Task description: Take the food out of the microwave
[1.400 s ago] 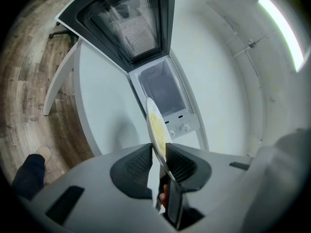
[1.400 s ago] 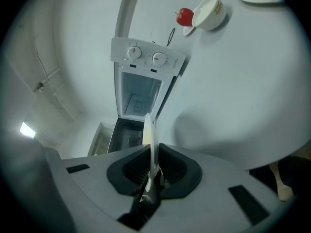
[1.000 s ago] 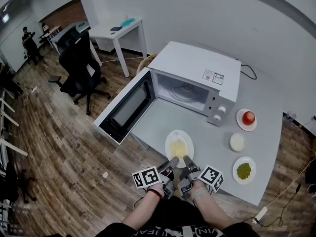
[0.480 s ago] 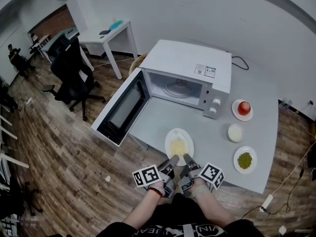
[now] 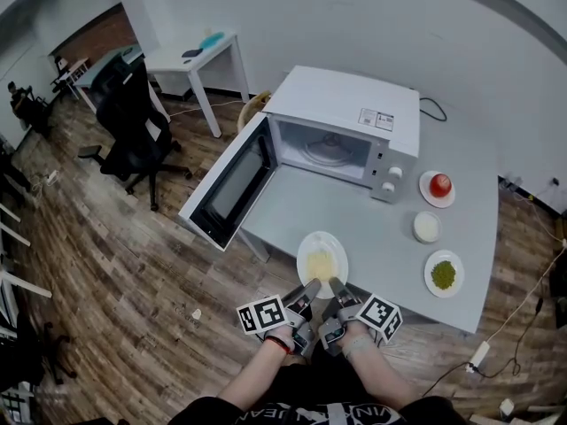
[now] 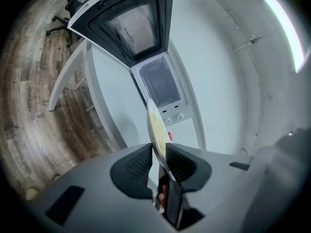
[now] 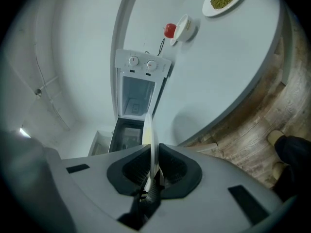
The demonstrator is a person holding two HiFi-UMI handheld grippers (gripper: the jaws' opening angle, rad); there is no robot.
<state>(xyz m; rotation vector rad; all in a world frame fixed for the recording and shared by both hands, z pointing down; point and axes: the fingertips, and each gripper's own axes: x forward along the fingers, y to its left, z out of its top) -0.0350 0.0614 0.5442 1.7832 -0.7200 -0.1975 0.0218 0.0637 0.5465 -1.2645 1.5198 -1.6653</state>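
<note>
The left gripper point(image 6: 158, 148) has its jaws pinched on the near rim of a round white plate point(image 5: 303, 255) carrying yellow food point(image 5: 322, 264). The right gripper point(image 7: 153, 152) clamps the same rim just beside it. The plate is outside, over the front of the grey bench point(image 5: 461, 224), before the white microwave point(image 5: 350, 104) with its door open.

No legible text anywhere. The sticker point(image 5: 378, 119) on the microwave point(image 5: 341, 100) top, far right corner, has print too small to read. The left gripper point(image 5: 307, 287) and right gripper point(image 5: 337, 284) cubes show only black-and-white square markers, no characters.
</note>
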